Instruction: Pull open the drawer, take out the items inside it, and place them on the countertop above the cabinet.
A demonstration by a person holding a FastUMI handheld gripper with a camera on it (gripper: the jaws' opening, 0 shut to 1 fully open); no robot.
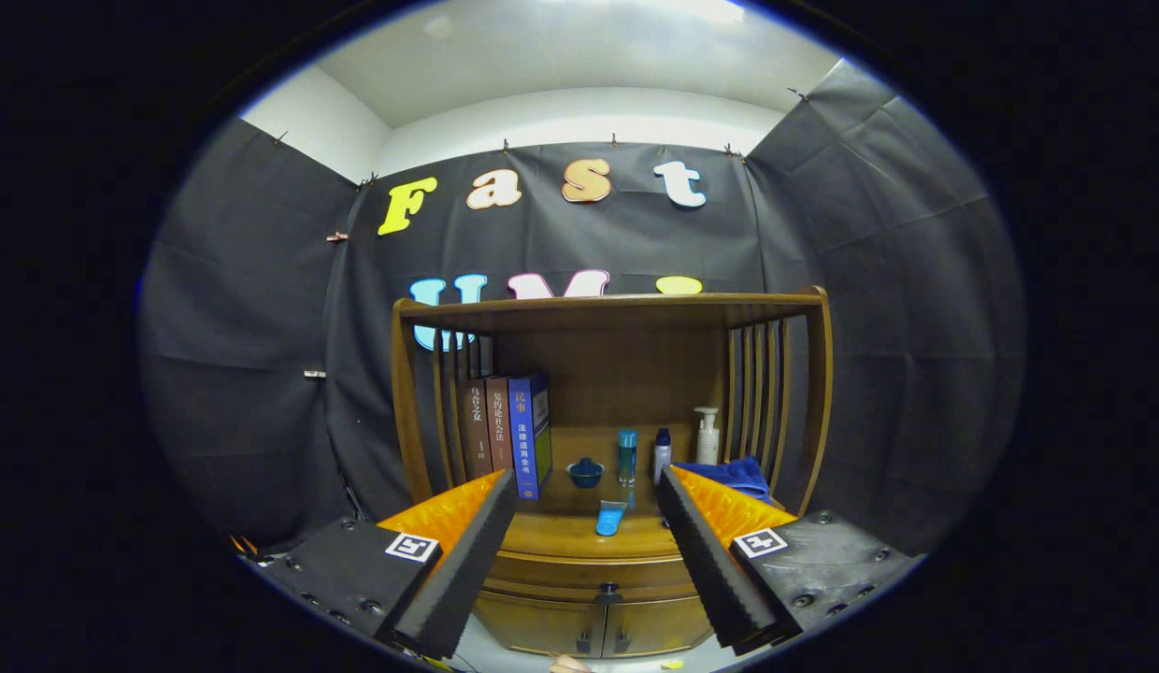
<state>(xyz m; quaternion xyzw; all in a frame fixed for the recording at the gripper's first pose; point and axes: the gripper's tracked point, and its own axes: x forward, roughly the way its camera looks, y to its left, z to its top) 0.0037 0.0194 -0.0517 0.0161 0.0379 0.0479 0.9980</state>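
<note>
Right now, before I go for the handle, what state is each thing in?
gripper: jaws open wide, holding nothing, short of the cabinet.
drawer: shut, knob untouched.
cabinet doors: both shut.
books: upright, leaning slightly against the left slats.
blue tube: lying flat on the countertop.
small bowl: upright.
pump bottle: upright.
blue cloth: folded, lying flat.

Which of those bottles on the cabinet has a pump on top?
The white bottle, farthest right, beside the folded blue cloth. The blue bottle and small capped bottle have plain tops. The open fingers hold nothing.
</note>
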